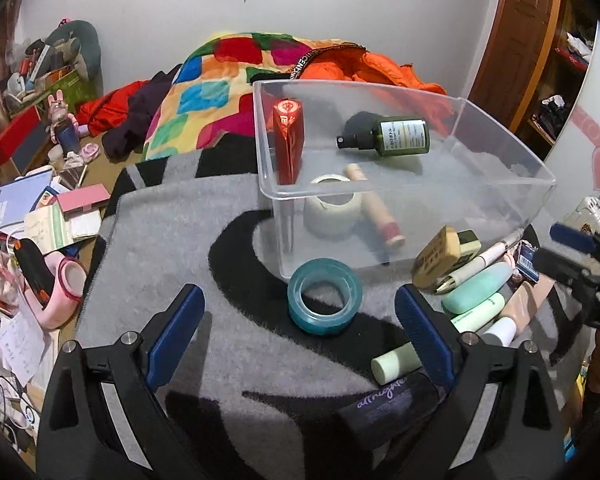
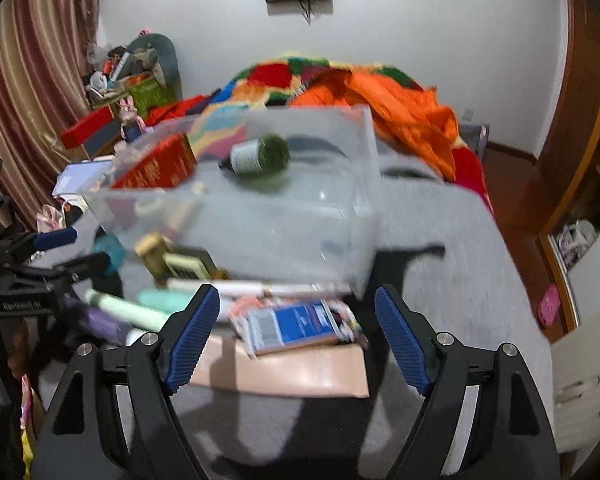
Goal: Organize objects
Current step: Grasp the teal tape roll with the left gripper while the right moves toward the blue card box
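Observation:
A clear plastic bin (image 1: 536, 184) stands on a grey and black blanket (image 1: 172, 240). It holds a red box (image 1: 288, 140), a green spray bottle (image 1: 396, 136), a white tape roll (image 1: 332, 208) and a pink-capped tube (image 1: 380, 212). A teal tape roll (image 1: 324, 296) lies just in front of the bin, between the fingers of my open left gripper (image 1: 300, 320). My right gripper (image 2: 298, 320) is open over a blue packet (image 2: 296, 324) and a beige pouch (image 2: 292, 372); the bin (image 2: 348, 216) is blurred there.
Loose items lie right of the teal roll: a yellow eraser (image 1: 436, 256), a pen (image 1: 488, 256), mint tubes (image 1: 480, 288) and a black tube (image 1: 388, 412). A colourful quilt (image 1: 220, 92) and orange jacket (image 1: 364, 68) lie behind. Clutter covers the floor (image 1: 40, 220) to the left.

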Demonstrator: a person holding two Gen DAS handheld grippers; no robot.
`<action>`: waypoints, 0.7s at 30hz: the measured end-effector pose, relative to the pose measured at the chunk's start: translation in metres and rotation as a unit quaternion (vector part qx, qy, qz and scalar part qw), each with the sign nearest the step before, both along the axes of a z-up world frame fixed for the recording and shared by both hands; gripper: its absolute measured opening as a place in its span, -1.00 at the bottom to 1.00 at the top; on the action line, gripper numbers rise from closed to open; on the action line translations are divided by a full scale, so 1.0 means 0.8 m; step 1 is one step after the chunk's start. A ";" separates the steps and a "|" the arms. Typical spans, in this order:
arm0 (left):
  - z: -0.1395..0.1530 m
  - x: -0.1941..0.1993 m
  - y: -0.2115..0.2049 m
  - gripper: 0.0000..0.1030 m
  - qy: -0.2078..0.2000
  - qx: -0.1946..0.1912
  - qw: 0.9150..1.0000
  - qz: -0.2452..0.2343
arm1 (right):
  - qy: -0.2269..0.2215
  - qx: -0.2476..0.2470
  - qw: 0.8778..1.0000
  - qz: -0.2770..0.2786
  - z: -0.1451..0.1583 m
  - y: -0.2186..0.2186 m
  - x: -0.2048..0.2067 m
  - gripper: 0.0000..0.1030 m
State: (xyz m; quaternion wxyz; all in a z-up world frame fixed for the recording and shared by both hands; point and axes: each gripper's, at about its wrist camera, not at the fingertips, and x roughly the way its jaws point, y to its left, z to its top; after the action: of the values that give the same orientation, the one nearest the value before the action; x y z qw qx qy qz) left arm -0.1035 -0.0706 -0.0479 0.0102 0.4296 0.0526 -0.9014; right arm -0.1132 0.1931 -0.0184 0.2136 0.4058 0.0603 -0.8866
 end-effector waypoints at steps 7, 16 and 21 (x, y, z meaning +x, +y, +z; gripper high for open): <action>0.004 0.003 0.006 0.71 0.014 -0.014 1.000 -0.003 | -0.039 -0.006 0.999 0.014 -0.025 0.008 -0.002 0.51; -0.009 0.002 0.005 -0.12 -0.003 0.008 1.000 -0.020 | -0.033 -0.019 0.999 0.027 -0.029 0.005 -0.003 0.25; -0.010 0.008 0.002 -0.26 0.005 0.025 1.000 -0.018 | -0.029 -0.013 0.999 0.025 -0.028 0.008 -0.001 -0.04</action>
State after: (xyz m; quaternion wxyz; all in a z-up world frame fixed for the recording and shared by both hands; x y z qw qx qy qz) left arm -0.0967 -0.0691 -0.0558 -0.0171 0.4258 0.0675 -0.9022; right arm -0.1142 0.1998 -0.0408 0.2430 0.4268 0.0526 -0.8695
